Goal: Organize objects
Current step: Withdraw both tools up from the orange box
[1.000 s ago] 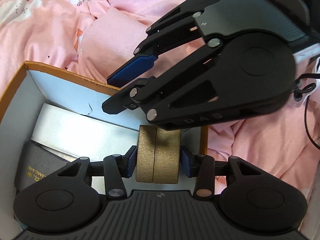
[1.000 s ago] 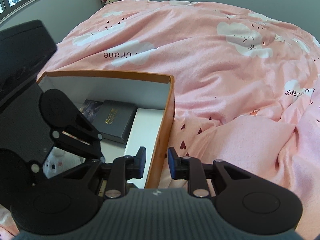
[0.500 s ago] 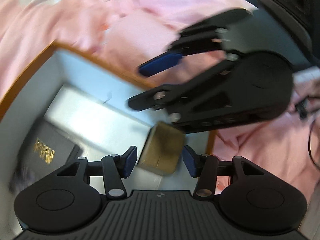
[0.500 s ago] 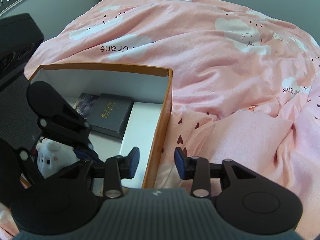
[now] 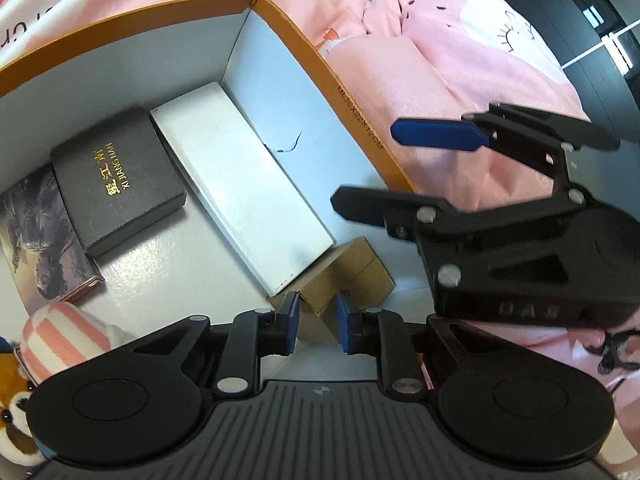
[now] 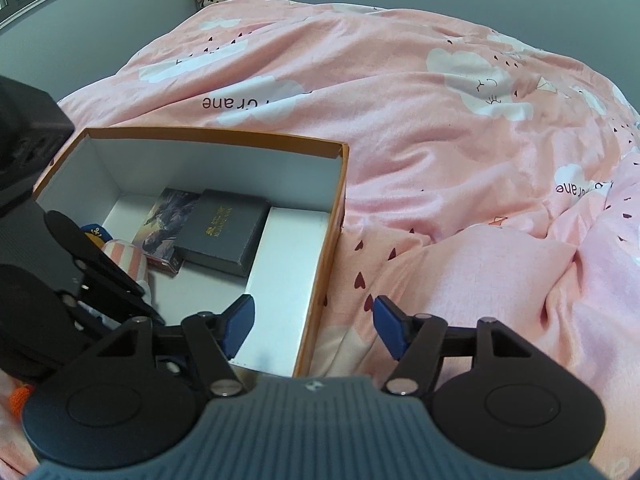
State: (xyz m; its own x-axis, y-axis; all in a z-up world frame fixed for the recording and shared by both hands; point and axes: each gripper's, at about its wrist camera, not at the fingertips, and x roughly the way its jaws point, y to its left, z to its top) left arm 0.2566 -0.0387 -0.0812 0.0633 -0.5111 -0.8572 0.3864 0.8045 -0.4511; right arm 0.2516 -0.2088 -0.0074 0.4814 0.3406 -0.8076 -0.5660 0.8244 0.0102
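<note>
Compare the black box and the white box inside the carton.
The black box is dark, squarish and carries gold lettering; the white box is plain and much longer. The white box lies along the carton wall, the black box further inward. Both lie flat on the carton floor, side by side.

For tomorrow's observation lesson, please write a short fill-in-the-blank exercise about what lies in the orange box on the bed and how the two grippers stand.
1. The dark grey box bears lettering in the colour ____.
2. The long white box lies along the orange box's wall, between that wall and the ____ box.
3. The small gold box lies at the white box's end, free of the left gripper, whose jaws are ____.
4. The right gripper hangs open over the orange box's ____.

Missing words: gold; dark grey; open; wall
</note>
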